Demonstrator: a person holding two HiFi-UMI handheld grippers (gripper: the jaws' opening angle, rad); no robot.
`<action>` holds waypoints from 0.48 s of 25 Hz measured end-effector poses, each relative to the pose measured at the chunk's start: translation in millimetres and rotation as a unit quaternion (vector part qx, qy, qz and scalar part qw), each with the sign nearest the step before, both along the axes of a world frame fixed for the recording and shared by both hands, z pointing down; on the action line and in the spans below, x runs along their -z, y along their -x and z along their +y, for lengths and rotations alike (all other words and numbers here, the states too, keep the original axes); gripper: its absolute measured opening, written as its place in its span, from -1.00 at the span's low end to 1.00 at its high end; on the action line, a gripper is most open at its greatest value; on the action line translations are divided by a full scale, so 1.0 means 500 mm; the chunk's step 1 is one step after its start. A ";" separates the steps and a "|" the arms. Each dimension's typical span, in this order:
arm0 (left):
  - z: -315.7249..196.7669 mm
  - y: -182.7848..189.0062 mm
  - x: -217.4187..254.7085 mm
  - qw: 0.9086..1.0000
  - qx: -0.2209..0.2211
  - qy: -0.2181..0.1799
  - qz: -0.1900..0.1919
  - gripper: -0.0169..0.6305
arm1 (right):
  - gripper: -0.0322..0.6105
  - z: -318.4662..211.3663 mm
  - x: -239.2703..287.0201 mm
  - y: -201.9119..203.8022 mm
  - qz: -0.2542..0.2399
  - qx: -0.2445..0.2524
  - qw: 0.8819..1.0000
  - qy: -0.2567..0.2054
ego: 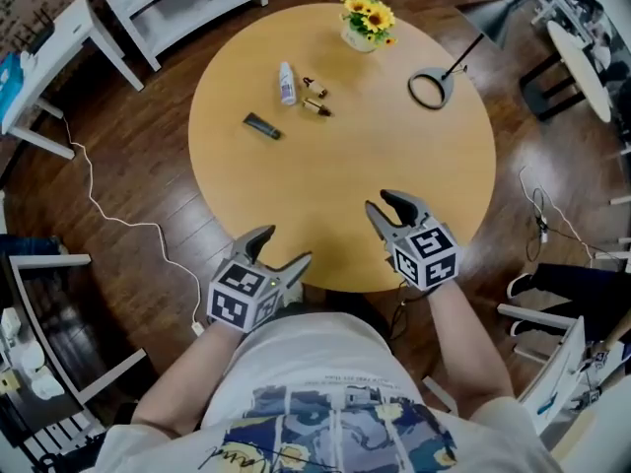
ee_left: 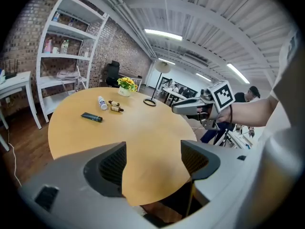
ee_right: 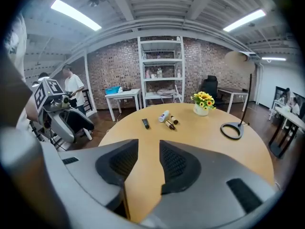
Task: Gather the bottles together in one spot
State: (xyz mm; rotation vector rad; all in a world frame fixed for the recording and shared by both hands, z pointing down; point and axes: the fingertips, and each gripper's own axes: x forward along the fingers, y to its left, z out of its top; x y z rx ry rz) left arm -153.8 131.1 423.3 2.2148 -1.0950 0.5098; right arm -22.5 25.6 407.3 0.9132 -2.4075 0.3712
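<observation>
The left claw (ego: 286, 244) gaped wide and the right claw (ego: 383, 203) stood half-parted, both empty, well apart from the bottles (ego: 287, 83) on the surface (ego: 394, 166).

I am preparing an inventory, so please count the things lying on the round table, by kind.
White bottle: 1
Small brown bottles: 2
Dark tube: 1
Pot of yellow flowers: 1
Lamp with ring base: 1
Total: 6
</observation>
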 end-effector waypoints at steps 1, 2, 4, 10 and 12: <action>-0.003 0.000 -0.002 1.000 0.002 0.003 -0.001 0.09 | -0.38 -0.016 -0.007 0.009 0.001 0.008 1.000 0.002; -0.008 0.001 -0.004 1.000 0.004 0.006 -0.003 0.09 | -0.36 -0.032 -0.013 0.018 0.002 0.015 1.000 0.005; -0.019 0.001 -0.010 1.000 0.008 0.013 -0.007 0.09 | -0.36 -0.065 -0.022 0.035 0.004 0.028 1.000 0.009; -0.111 -0.007 -0.028 0.999 0.006 0.003 -0.036 0.09 | -0.36 -0.119 -0.047 0.035 -0.009 0.049 0.999 0.019; -0.160 -0.007 -0.024 0.999 -0.005 -0.004 -0.049 0.09 | -0.36 -0.125 -0.060 0.022 -0.015 0.044 0.999 0.024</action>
